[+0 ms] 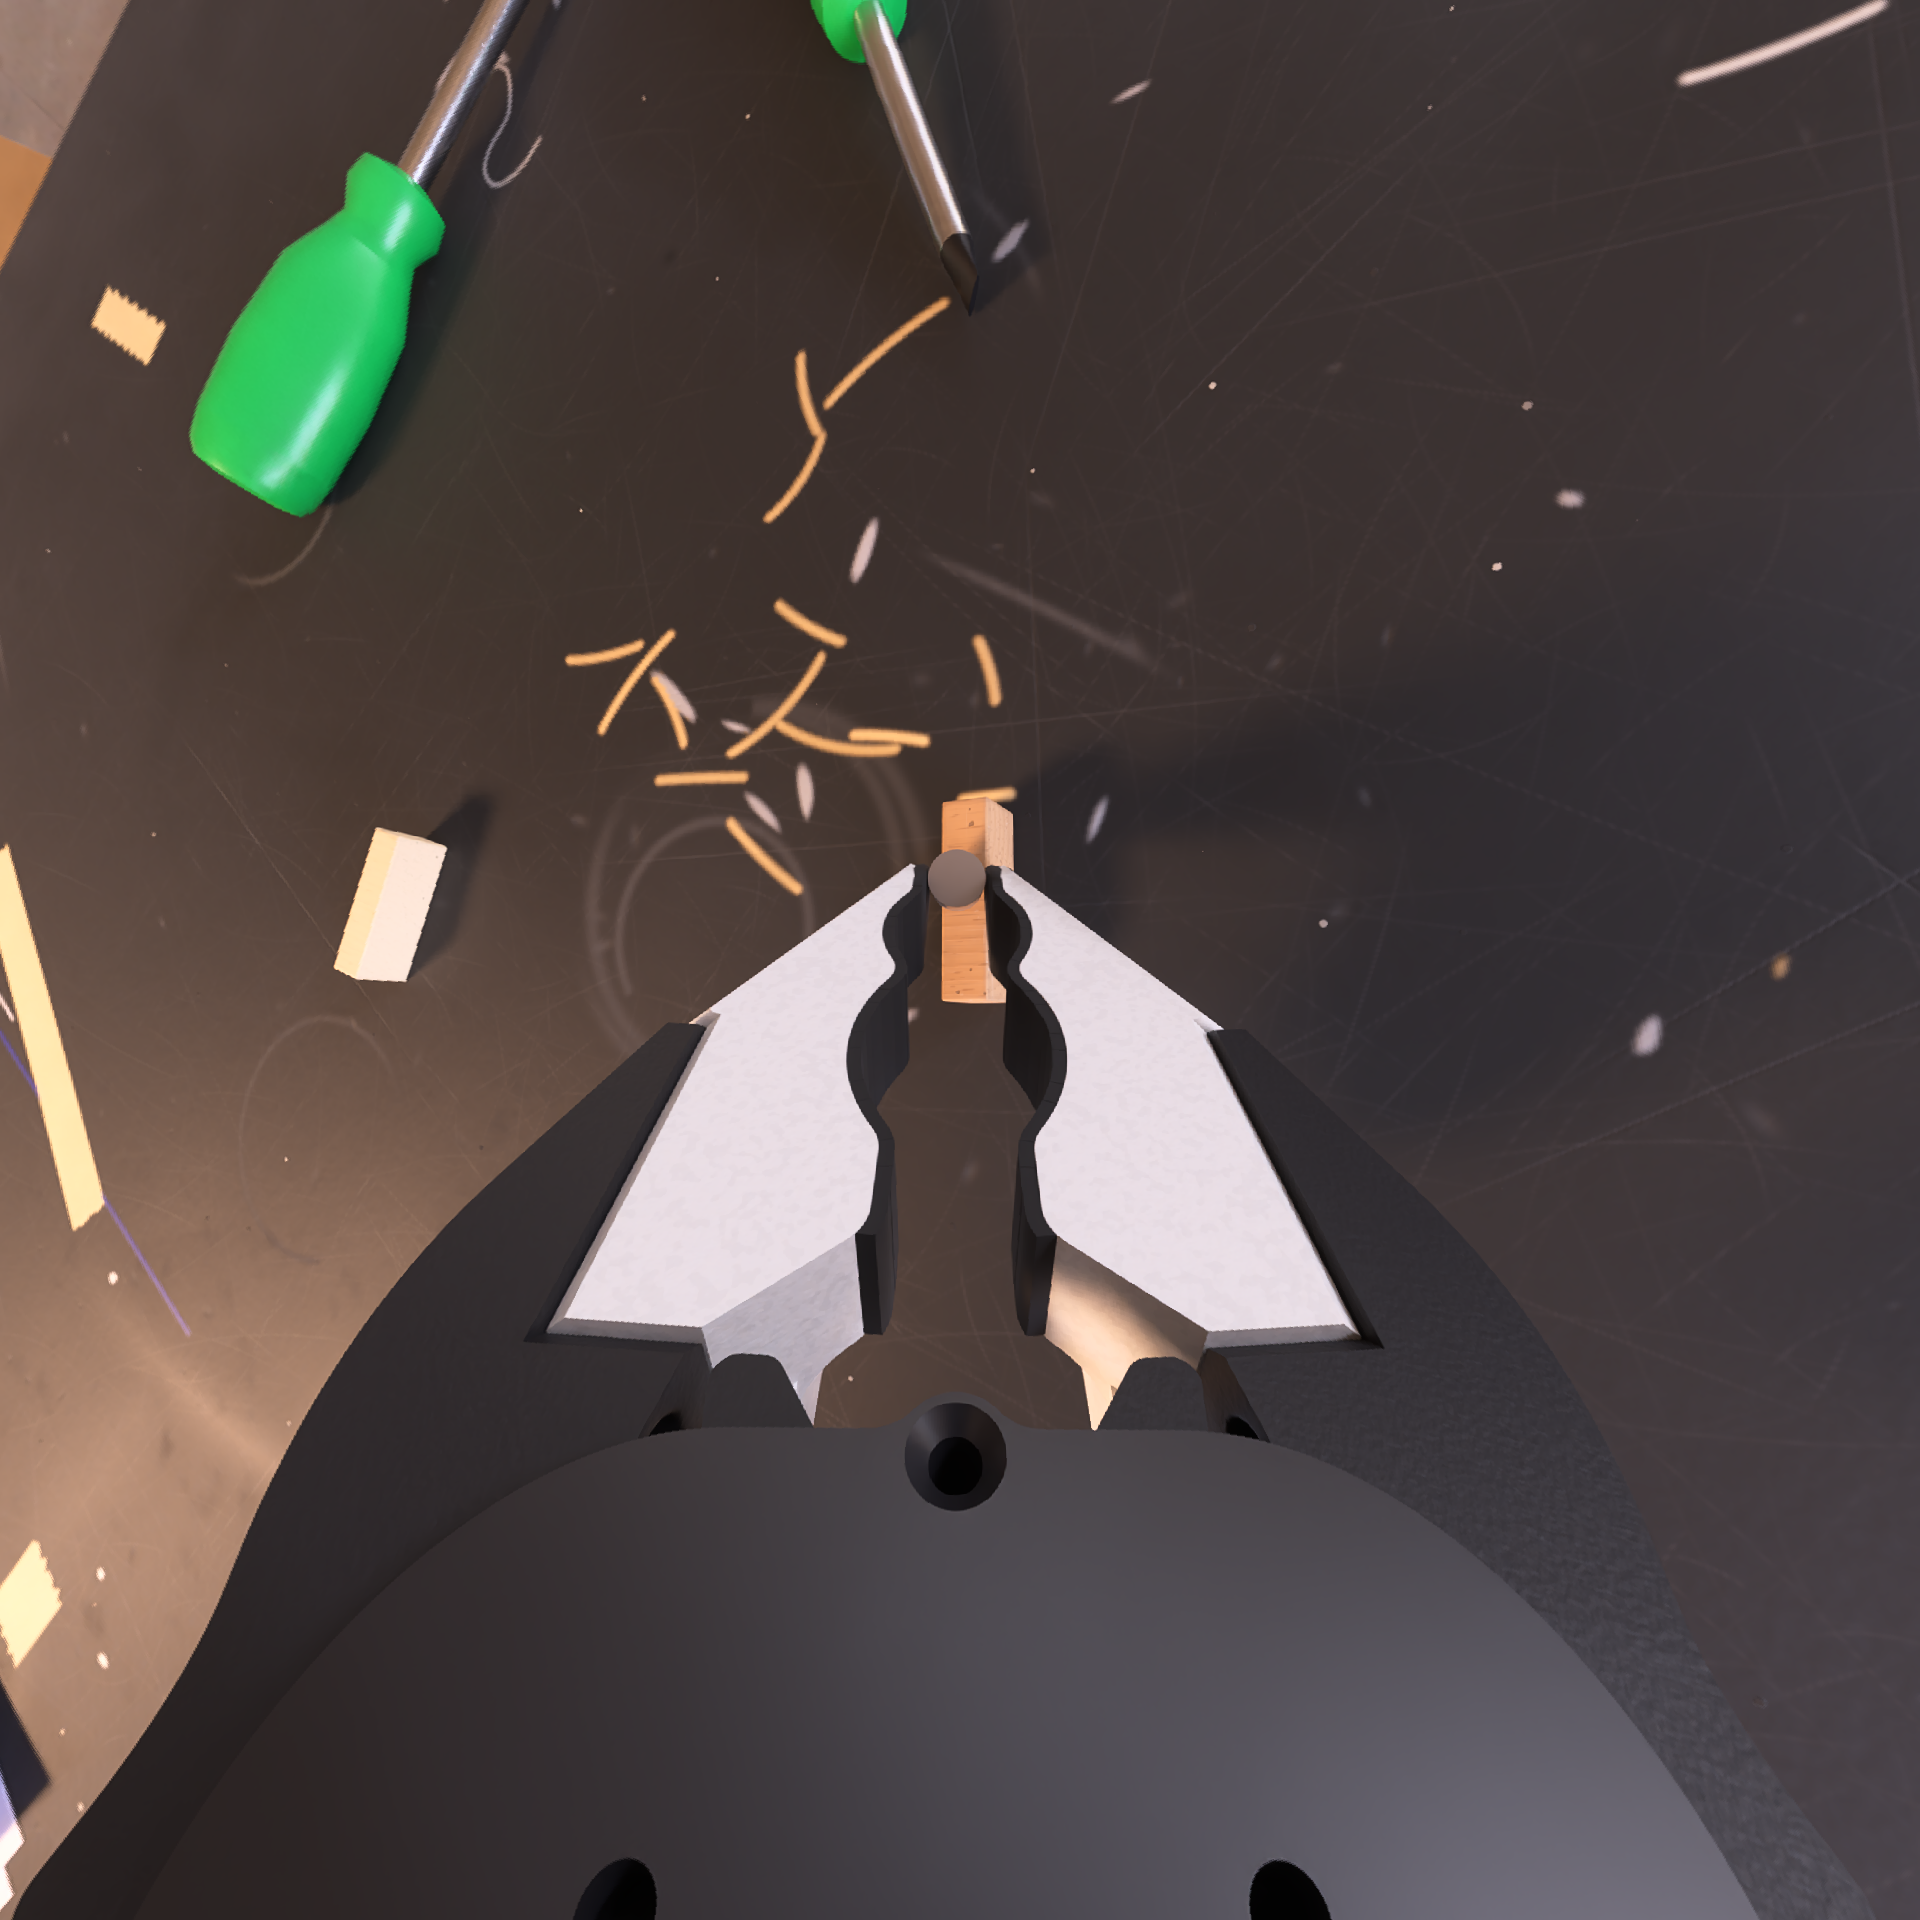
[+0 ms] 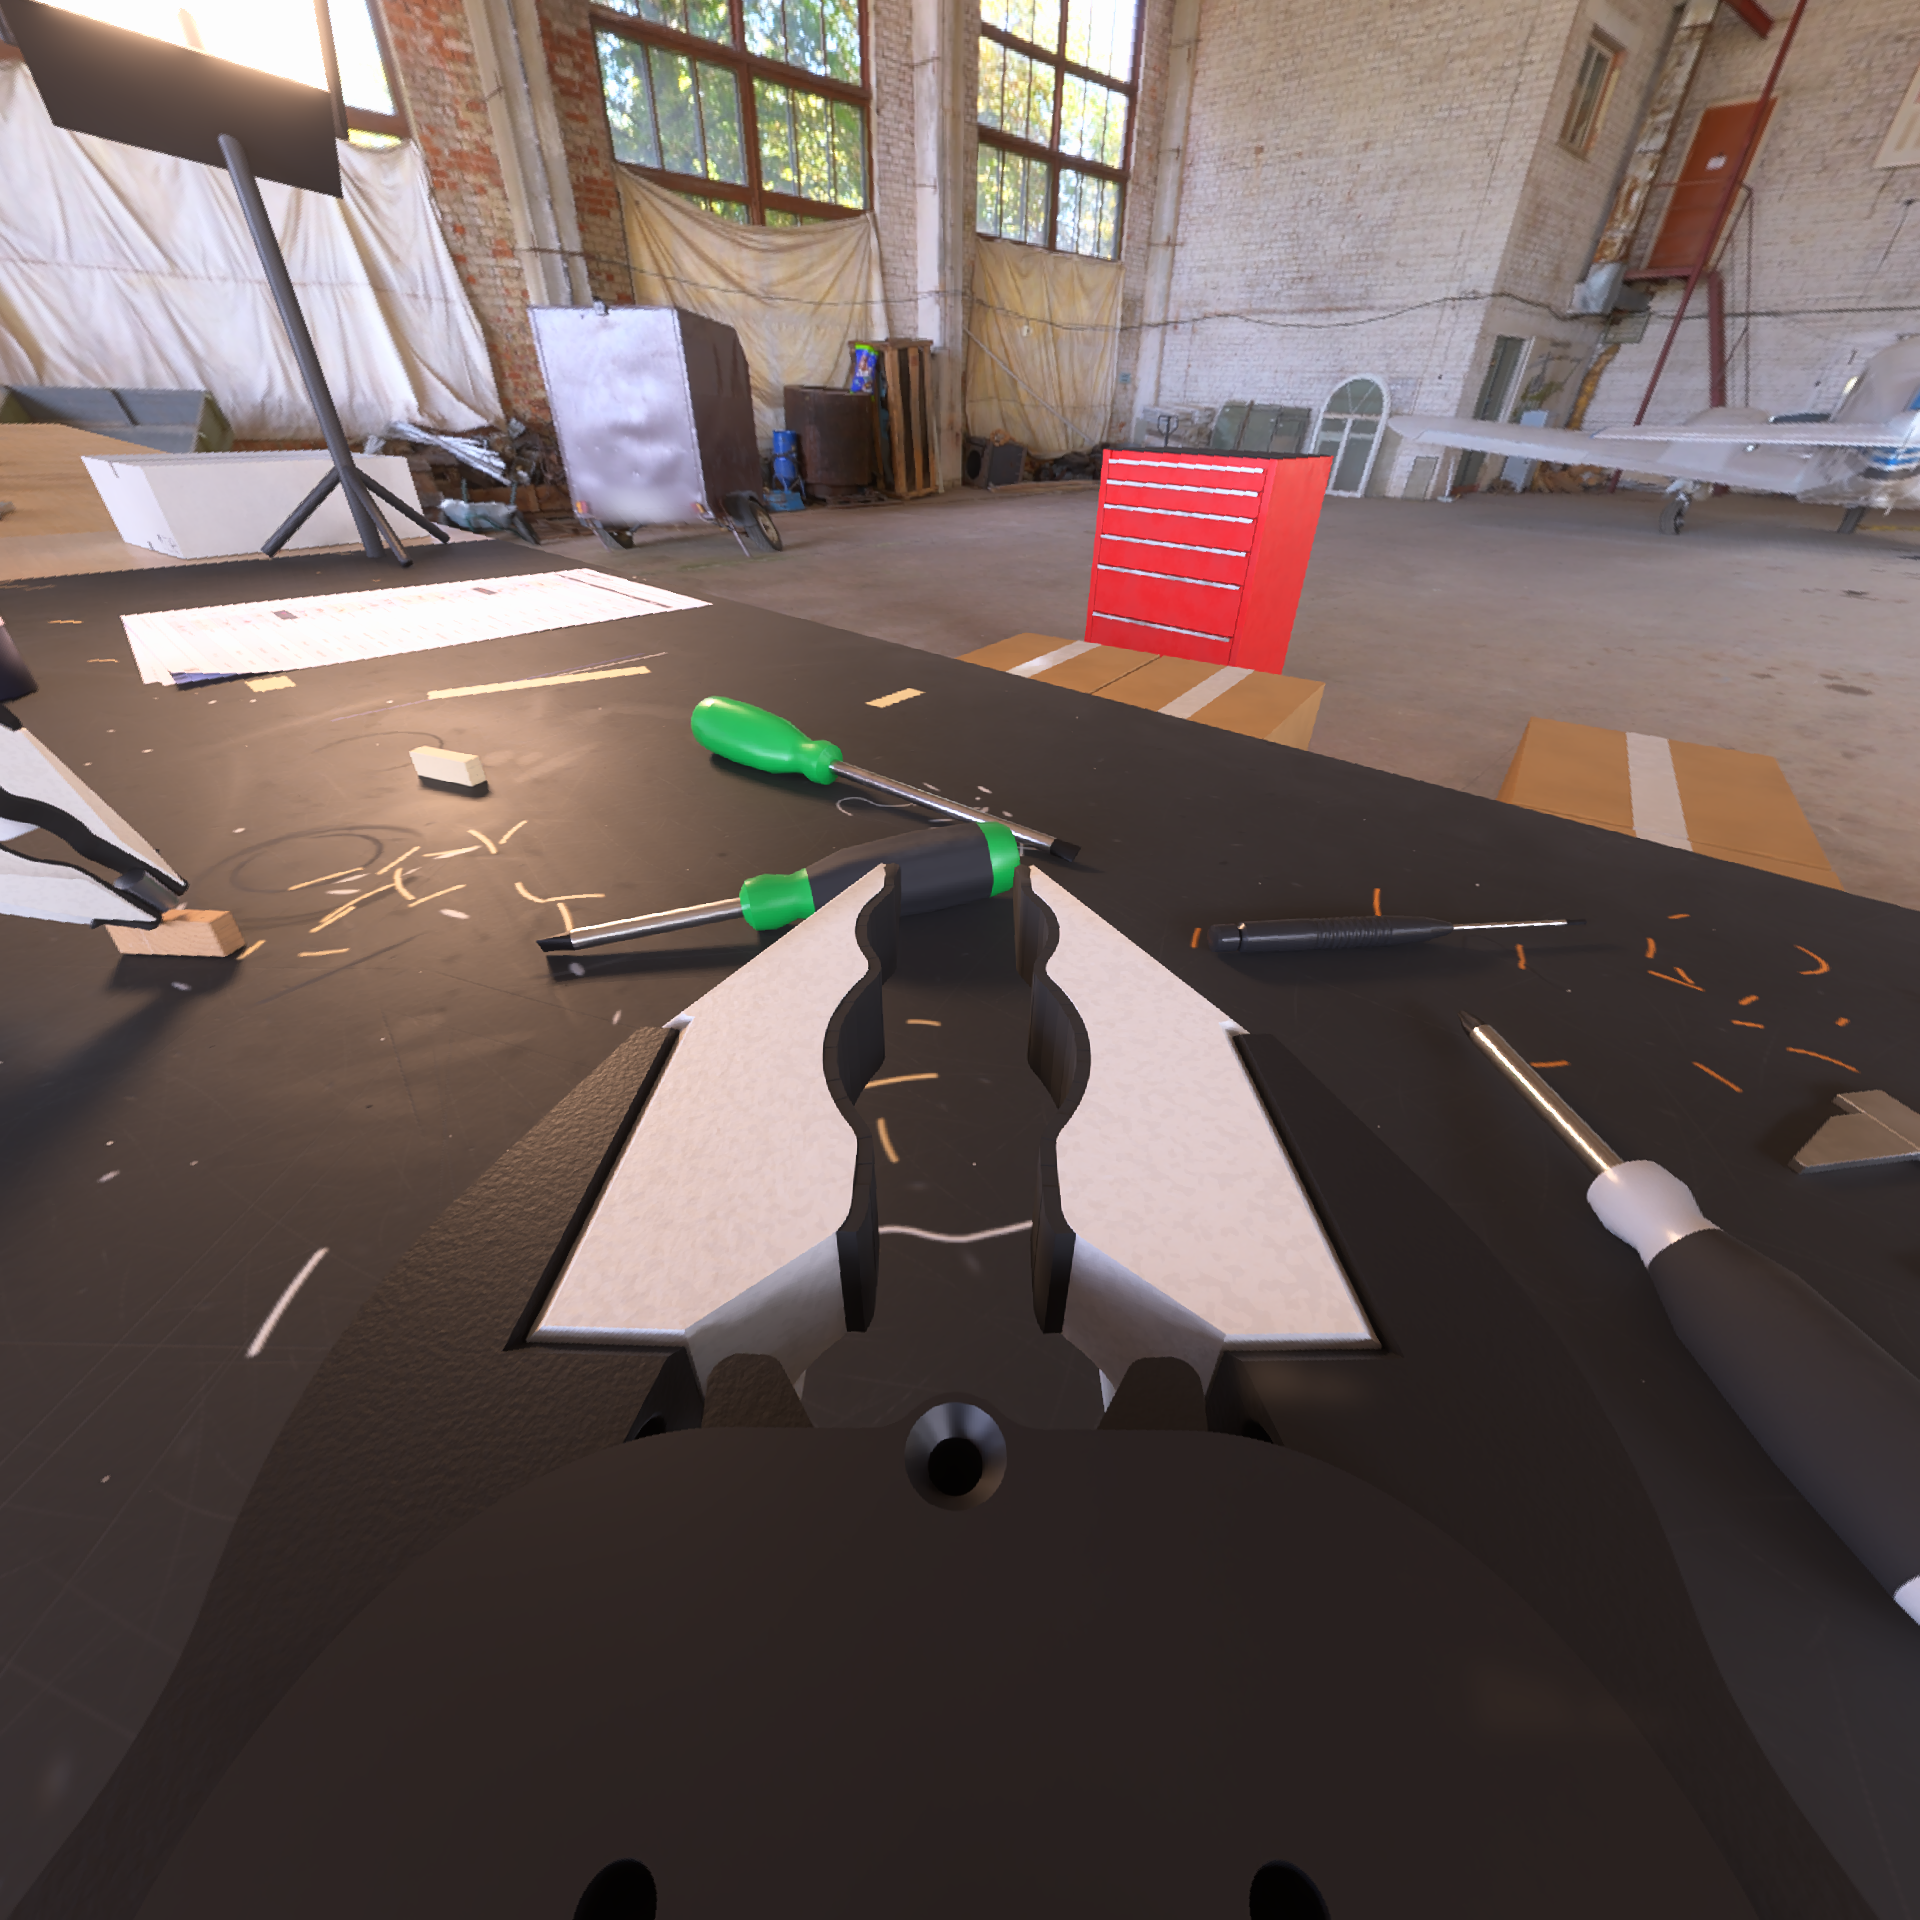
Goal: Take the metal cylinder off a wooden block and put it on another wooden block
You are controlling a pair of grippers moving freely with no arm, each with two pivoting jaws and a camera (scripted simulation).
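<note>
Left gripper (image 1: 956, 881) pinching the metal cylinder (image 1: 955, 879) at its fingertips, directly over the wooden block (image 1: 972, 914) on the bench (image 1: 1455, 727) | pale wooden block (image 1: 391, 906) lies well left of it | right gripper (image 2: 954, 883) spread, holding nothing, green-handled screwdriver (image 2: 831, 894) just beyond its tips

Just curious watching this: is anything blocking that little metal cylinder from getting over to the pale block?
Nothing visible does. The left gripper pinches the metal cylinder over the wooden block; only flat shavings lie before the pale block.
</note>
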